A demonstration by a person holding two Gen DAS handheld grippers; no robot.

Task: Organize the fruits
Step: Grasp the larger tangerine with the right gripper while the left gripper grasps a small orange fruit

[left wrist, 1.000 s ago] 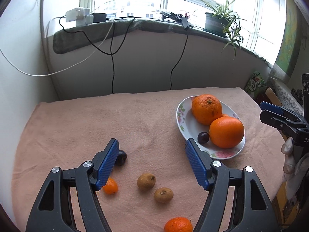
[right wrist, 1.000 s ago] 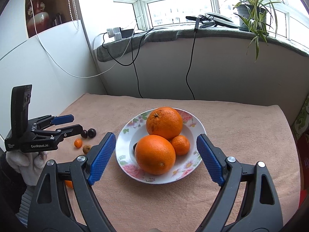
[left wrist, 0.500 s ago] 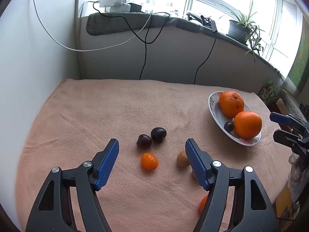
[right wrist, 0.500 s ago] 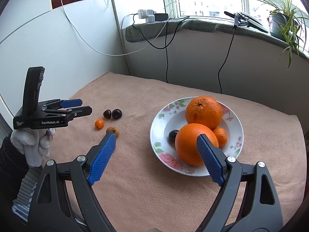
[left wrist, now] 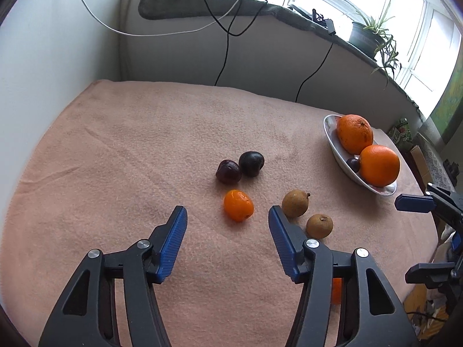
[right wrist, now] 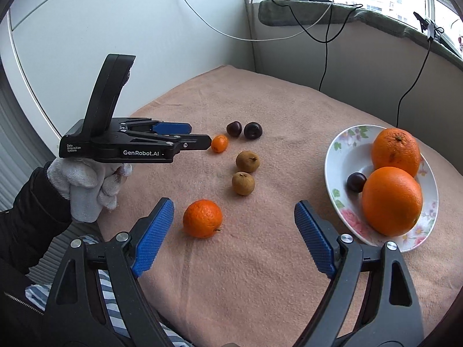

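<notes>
My left gripper (left wrist: 227, 213) points down at a small orange fruit (left wrist: 238, 205) on the pink cloth. Its jaws are closing; the fruit lies just ahead of the tips, in line with the gap, and no pad presses on it. Two dark plums (left wrist: 228, 171) sit just beyond it and two brown fruits (left wrist: 295, 203) to its right. My right gripper (right wrist: 234, 206) hangs open above the cloth, with a tangerine (right wrist: 202, 218) just ahead of its left finger. The flowered plate (right wrist: 344, 156) at the right holds two big oranges (right wrist: 392, 201) and a dark plum (right wrist: 356, 182).
A gloved hand (right wrist: 84, 185) in a dark sleeve holds the left gripper. White walls close the table's left and far sides. Cables hang from the windowsill (left wrist: 220, 8), and a potted plant (left wrist: 367, 36) stands on it. The cloth's near edge runs along the bottom left.
Both views have swung left, away from the plate and onto the loose fruit. The left gripper came down closer to the small orange and its jaws narrowed. The right gripper moved from the plate to the tangerine.
</notes>
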